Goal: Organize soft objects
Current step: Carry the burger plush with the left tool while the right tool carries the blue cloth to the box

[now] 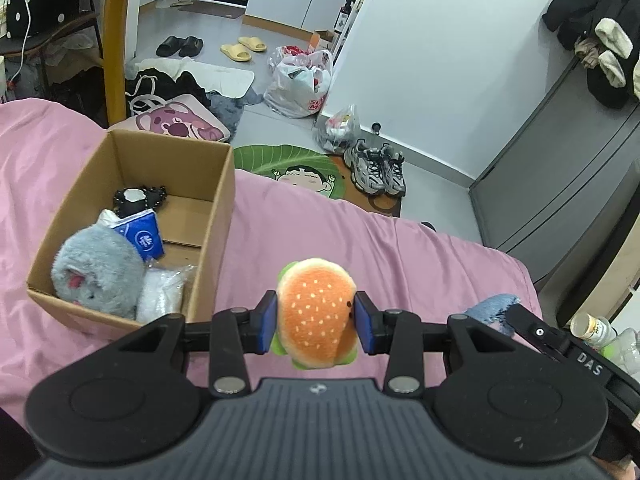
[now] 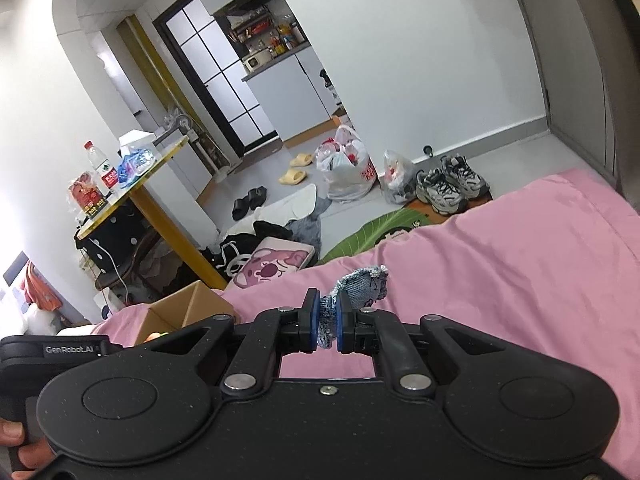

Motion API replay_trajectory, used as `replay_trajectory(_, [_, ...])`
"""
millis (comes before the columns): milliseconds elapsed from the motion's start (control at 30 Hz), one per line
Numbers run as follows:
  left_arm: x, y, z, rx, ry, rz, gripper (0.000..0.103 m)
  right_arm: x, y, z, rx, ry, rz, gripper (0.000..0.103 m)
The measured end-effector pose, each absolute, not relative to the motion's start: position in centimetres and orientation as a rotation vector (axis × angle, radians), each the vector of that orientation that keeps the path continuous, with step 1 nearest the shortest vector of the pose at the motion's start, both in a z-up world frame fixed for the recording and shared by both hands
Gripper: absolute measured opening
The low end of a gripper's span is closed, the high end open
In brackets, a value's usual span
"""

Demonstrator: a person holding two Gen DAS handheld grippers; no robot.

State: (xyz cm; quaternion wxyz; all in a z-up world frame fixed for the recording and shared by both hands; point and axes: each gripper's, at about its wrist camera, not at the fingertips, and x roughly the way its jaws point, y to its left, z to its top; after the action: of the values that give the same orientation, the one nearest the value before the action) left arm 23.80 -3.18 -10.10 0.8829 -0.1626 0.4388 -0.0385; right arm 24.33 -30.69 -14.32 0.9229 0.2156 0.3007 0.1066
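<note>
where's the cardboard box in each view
Left wrist: box sits left of centre on the pink sheet, open, with a grey plush inside.
Right wrist: only a corner of the box shows, lower left, above the gripper body.
Shared landmark: the grey sneakers on the floor.

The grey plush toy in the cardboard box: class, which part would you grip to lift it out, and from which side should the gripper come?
Grip the grey plush toy across its rounded upper body, coming from above. The cardboard box walls close off the sides, and a blue tissue pack and a white bag crowd it, so probably only the open top gives the fingers room.
</note>
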Motion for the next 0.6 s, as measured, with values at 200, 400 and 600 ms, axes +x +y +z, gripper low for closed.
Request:
replay_trajectory(200, [22.8,-2.2,-9.6,-0.358,0.903,-0.102,0.039,23.1,-29.5,-13.1,0.433,0.594,0.214,0.008])
replay_trajectory(400, [21.7,-1.1,-9.0,-0.368,0.886,-0.128,0.039,21.8,-28.4,-12.3,0.422,0.575,0.204,0.008])
replay_trajectory(600, [21.0,0.1,-8.6,-0.381,0.873,-0.141,0.039,21.1,-27.1,-10.8,0.404,0.547,0.211,0.009])
